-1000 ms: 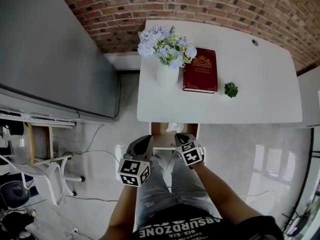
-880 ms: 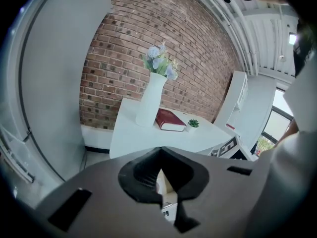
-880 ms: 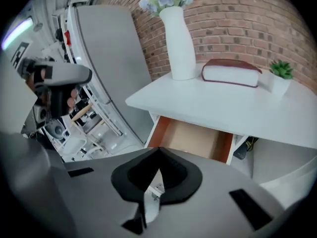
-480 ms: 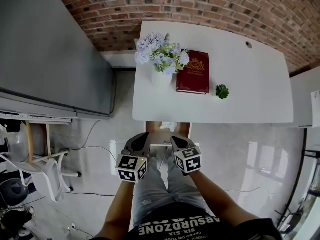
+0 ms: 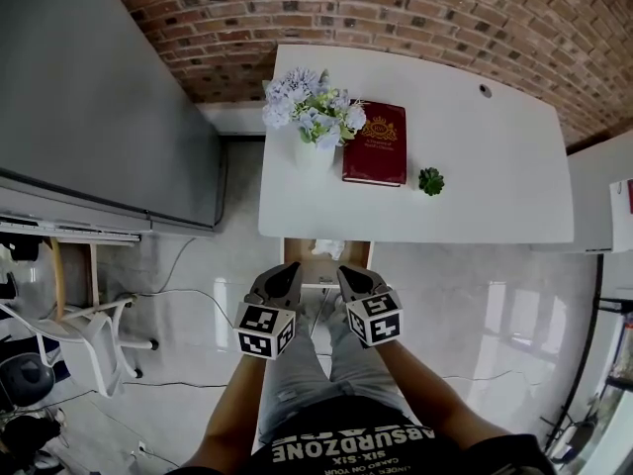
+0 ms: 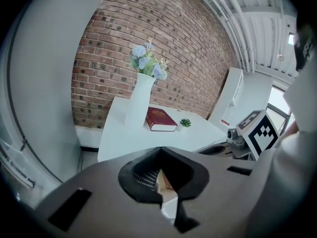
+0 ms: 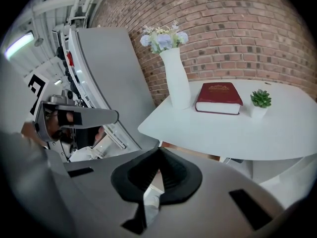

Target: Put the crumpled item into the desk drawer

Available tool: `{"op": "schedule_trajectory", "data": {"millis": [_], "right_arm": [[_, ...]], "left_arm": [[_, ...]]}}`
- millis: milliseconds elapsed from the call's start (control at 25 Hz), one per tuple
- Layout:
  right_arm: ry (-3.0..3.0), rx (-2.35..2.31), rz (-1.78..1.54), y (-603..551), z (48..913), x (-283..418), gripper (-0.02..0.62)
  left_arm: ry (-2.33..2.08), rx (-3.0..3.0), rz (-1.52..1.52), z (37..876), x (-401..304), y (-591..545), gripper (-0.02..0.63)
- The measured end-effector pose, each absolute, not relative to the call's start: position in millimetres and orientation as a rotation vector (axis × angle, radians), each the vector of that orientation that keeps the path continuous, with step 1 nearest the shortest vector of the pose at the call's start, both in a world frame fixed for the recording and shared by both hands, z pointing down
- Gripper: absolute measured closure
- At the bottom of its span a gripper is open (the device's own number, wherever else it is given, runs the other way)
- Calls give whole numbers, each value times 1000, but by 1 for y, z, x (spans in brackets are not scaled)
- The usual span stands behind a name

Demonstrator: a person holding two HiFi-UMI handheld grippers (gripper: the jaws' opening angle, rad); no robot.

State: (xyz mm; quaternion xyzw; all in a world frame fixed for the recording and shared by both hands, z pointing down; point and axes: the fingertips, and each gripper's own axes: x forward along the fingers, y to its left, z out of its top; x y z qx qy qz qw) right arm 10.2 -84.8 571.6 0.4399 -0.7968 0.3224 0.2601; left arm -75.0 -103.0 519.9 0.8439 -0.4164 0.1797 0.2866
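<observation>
The wooden desk drawer [image 5: 293, 253] stands pulled out under the front edge of the white desk [image 5: 495, 196]. A white crumpled item [image 5: 328, 248] lies inside it. My left gripper [image 5: 289, 269] hovers just before the drawer's front, jaws shut and empty; in the left gripper view the left gripper [image 6: 159, 150] has its tips touching. My right gripper [image 5: 346, 270] hangs beside it, also shut with nothing held; the right gripper [image 7: 158, 150] points toward the desk edge. Both are apart from the crumpled item.
On the desk stand a white vase of pale blue flowers [image 5: 314, 117], a red book [image 5: 375, 143] and a small green plant [image 5: 429, 180]. A large grey panel [image 5: 89, 97] lies to the left, a white chair [image 5: 89, 349] at lower left, brick wall [image 5: 396, 18] behind.
The head view has shifted, so the desk sits a little further left in the picture. Both grippers remain shut, side by side before the open drawer.
</observation>
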Motion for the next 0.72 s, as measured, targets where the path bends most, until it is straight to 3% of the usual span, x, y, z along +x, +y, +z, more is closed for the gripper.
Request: {"op": "schedule_trajectory", "data": {"millis": [720], "right_arm": [[-2145, 1174, 792, -74, 561, 15, 598]], "left_arm": [[-1041, 2307, 505, 510, -59, -93, 600]]}}
